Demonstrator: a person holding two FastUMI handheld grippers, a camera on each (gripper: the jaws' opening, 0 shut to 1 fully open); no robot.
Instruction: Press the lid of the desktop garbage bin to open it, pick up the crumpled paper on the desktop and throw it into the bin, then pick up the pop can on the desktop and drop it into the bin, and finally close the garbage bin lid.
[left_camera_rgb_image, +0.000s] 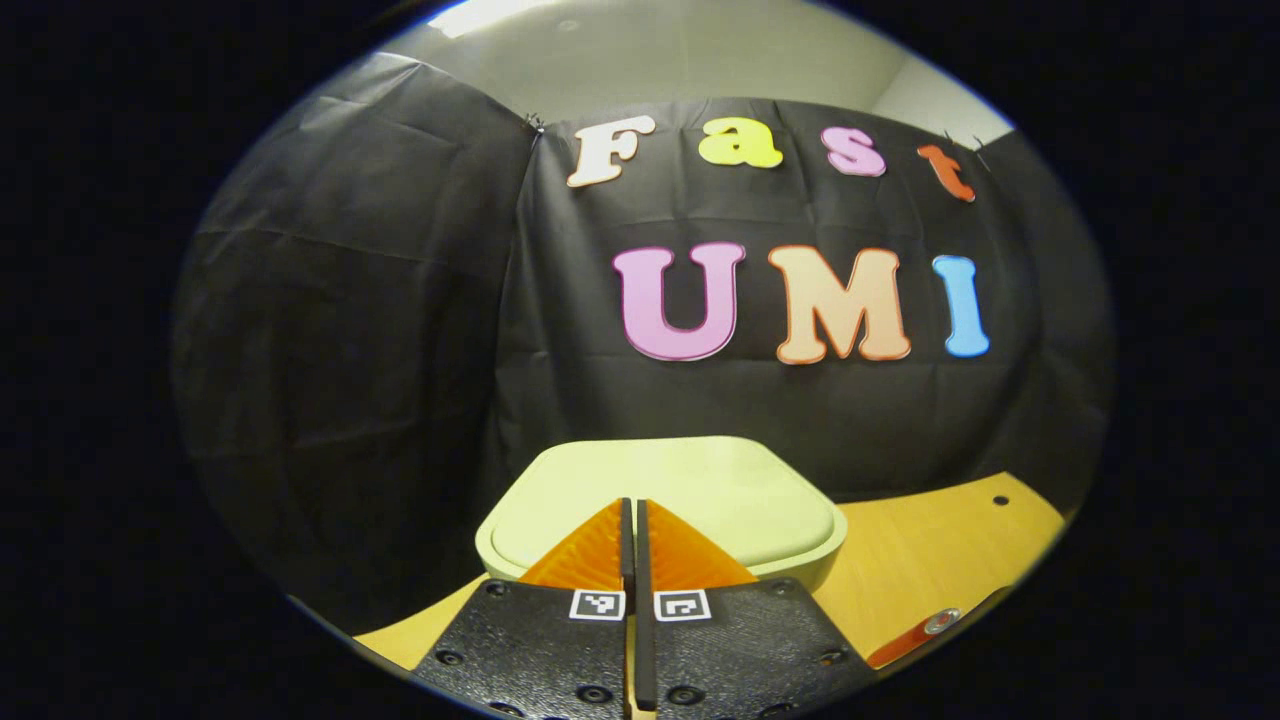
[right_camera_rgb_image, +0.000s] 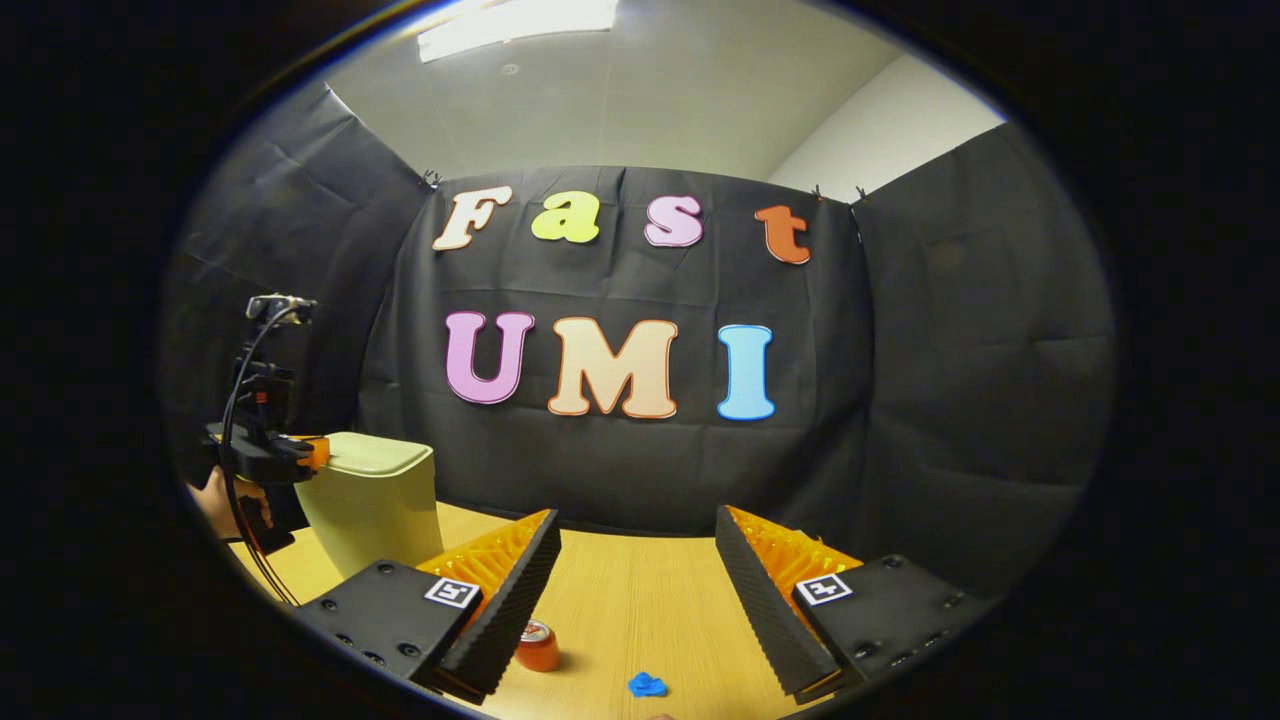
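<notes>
Left gripper (left_camera_rgb_image: 636, 530) fingers closed together, empty, over bin lid (left_camera_rgb_image: 700, 490), possibly touching. Right gripper (right_camera_rgb_image: 638, 580) spread wide, empty; pop can (right_camera_rgb_image: 537, 646) and crumpled paper (right_camera_rgb_image: 646, 685) near, between its fingers.

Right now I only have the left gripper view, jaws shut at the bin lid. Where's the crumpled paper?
Observer: In the right gripper view, the blue crumpled paper lies on the desktop, in front of the right gripper.
Operator: Is that gripper ready to grab it?
Observer: Its jaws stand wide open, with nothing between them.
Operator: And the can, relative to the paper?
Observer: The pop can sits just left of the paper in that view, apart from it.
</notes>
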